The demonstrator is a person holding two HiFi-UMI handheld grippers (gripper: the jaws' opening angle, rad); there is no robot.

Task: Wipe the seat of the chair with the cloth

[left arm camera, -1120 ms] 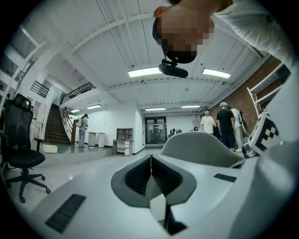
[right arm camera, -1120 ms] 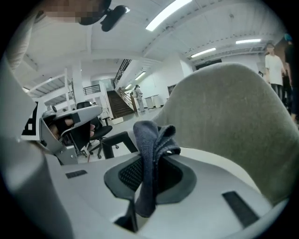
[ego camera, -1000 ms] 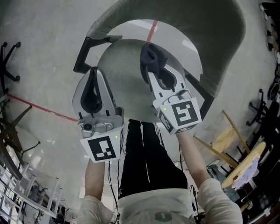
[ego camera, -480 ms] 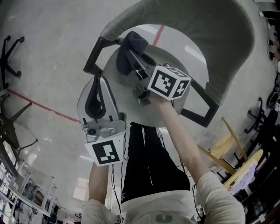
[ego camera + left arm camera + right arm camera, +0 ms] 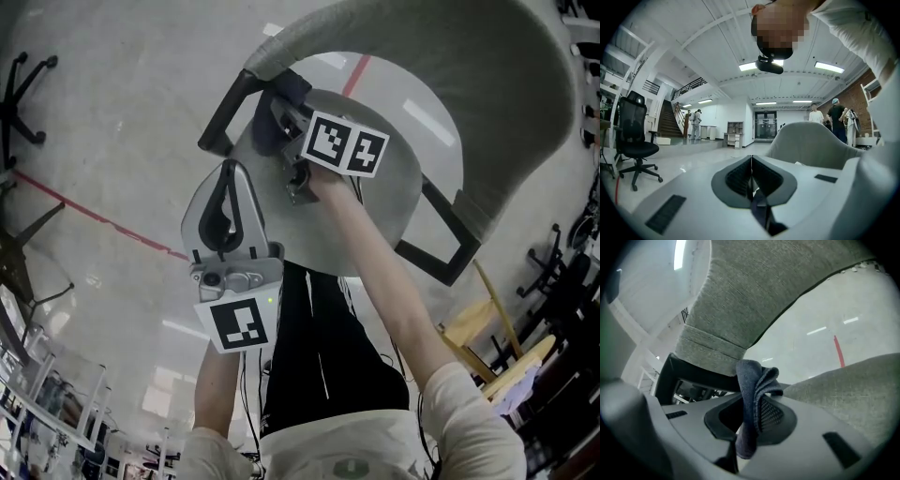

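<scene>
Head view: outstretched right tongs (image 5: 281, 112) grip cloth (image 5: 266, 127) over seat (image 5: 375, 216)

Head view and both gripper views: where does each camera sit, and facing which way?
Head view: on the person's head, facing steeply down at the grey chair's seat; shows both forearms, black trousers, the left gripper and right gripper.
Left gripper view: on the left gripper, facing across the hall past the backrest; a sleeve shows at right.
Right gripper view: on the right gripper, facing low across the seat to the backrest; jaws clamp the dark blue cloth; no body shows.
Shared: all three show the chair.
</scene>
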